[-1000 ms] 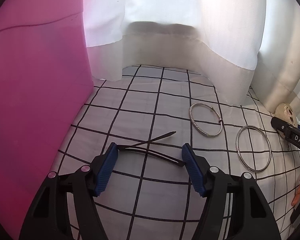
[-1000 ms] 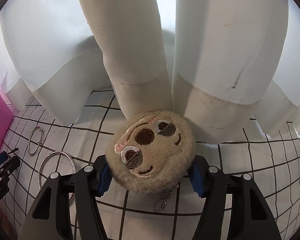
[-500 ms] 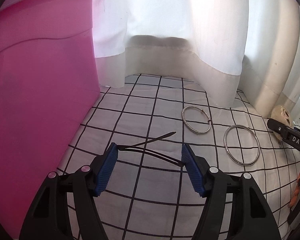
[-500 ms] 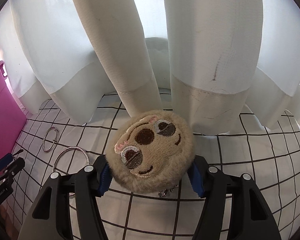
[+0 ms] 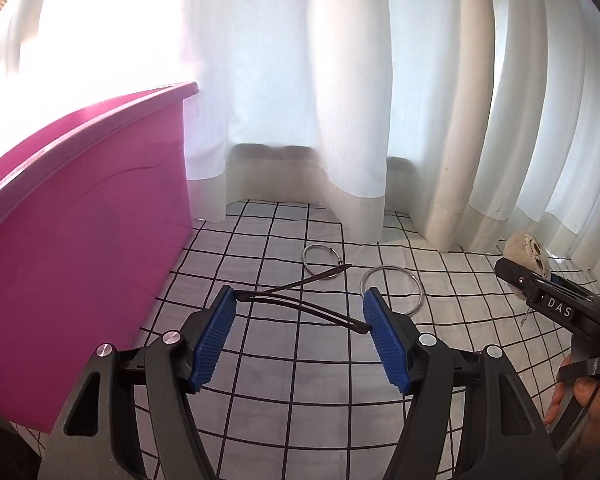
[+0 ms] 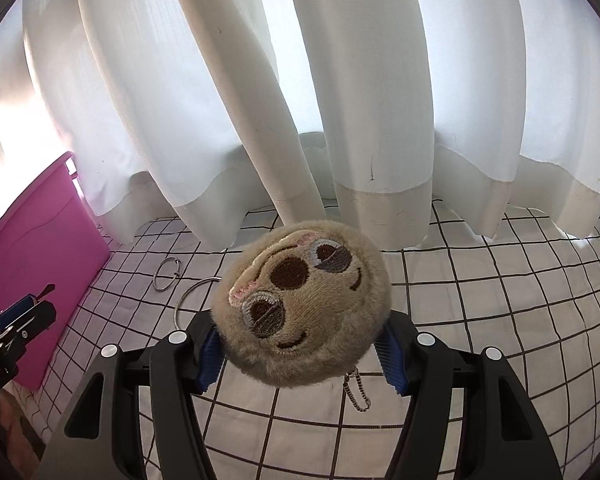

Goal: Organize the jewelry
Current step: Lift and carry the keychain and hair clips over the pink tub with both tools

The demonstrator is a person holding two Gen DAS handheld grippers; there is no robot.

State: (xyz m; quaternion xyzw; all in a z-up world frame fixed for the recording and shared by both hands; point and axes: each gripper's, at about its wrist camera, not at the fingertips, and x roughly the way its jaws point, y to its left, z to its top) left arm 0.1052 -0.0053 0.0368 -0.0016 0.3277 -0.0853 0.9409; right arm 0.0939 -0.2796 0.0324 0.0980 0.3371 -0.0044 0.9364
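Note:
My left gripper (image 5: 300,324) is shut on a thin dark hair clip (image 5: 300,304) that spans between its blue pads and is held above the checked cloth. My right gripper (image 6: 300,344) is shut on a round beige plush keychain (image 6: 304,304) with an embroidered face; its small chain (image 6: 356,394) dangles below. The keychain also shows in the left wrist view (image 5: 526,250). Two silver bangles lie on the cloth: a smaller one (image 5: 320,260) and a larger one (image 5: 392,286). A pink bin (image 5: 80,248) stands at the left.
White curtains (image 5: 340,100) hang behind the checked cloth (image 5: 292,360) and rest on it. The pink bin also shows at the left of the right wrist view (image 6: 40,264). The bangles lie between the two grippers.
Both grippers have risen and pulled back with their objects. The pink bin's rim has come into the left view, and more curtain and cloth show.

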